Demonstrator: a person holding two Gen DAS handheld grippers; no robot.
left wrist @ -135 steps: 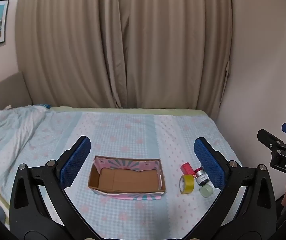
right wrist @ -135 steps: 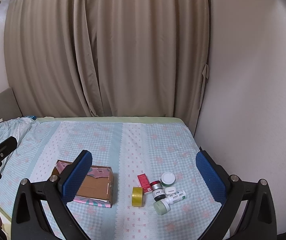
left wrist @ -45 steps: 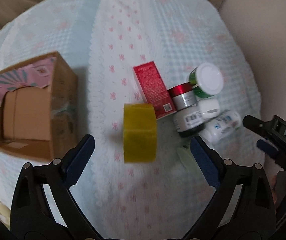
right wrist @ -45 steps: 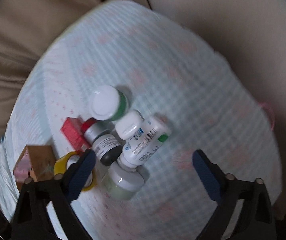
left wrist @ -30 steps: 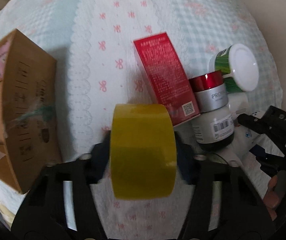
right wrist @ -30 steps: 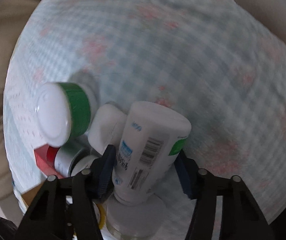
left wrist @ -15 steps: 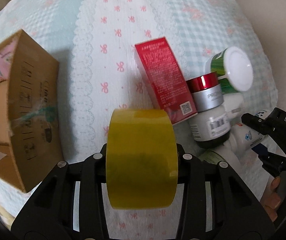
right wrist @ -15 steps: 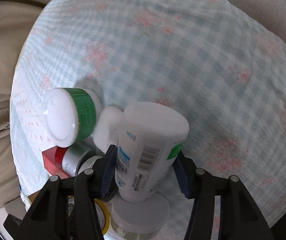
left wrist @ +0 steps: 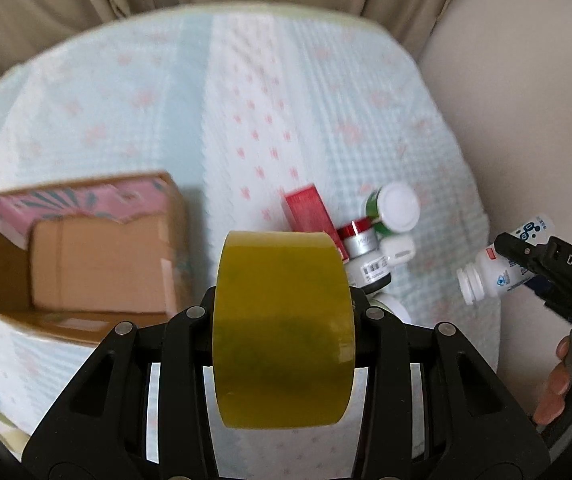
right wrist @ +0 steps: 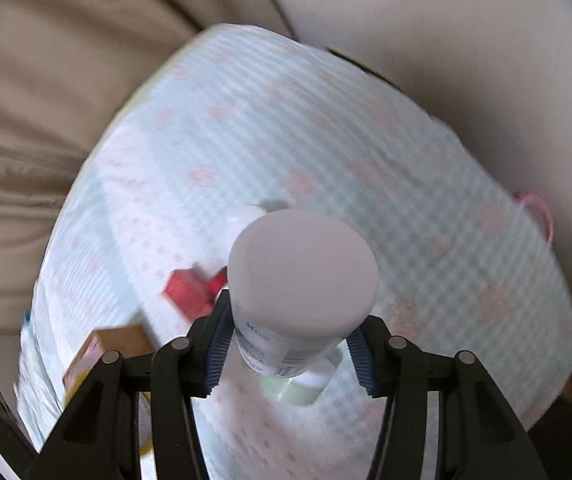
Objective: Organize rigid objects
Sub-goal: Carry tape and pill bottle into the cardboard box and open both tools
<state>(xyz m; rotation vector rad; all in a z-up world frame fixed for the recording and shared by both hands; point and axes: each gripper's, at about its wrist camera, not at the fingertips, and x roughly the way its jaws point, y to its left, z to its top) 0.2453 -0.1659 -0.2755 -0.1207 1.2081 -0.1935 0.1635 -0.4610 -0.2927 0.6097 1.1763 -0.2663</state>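
yellow tape roll (left wrist: 283, 332): off the bedspread now and up in the air. a second back it was sitting beside the red box, now it's clamped in the left gripper (left wrist: 283, 320), jaws narrow and pressing on its two flat sides.
white bottle (right wrist: 302, 292): same story, lifted out of the pile. the right gripper (right wrist: 290, 356) has its blue pads squeezed on the body, base end toward the camera. from the left view you can see the bottle's open neck sticking out sideways (left wrist: 502, 264).
what's left on the bed: red box (left wrist: 312, 214), green jar with white lid (left wrist: 394, 210), a red-capped jar (left wrist: 362, 236) and a small white tub, bunched together on the blue checked bedspread (left wrist: 245, 80). a pale green lid (right wrist: 290, 394) is right under the bottle.
cardboard box (left wrist: 85, 248): open top, looks empty inside, sits left of the pile and well apart from it.
what it means: both pickups look done at once, so i'd guess the next bit is carrying both over to the box and dropping them in.
watch out: tape is held edge-on, might roll out if the grip slips.
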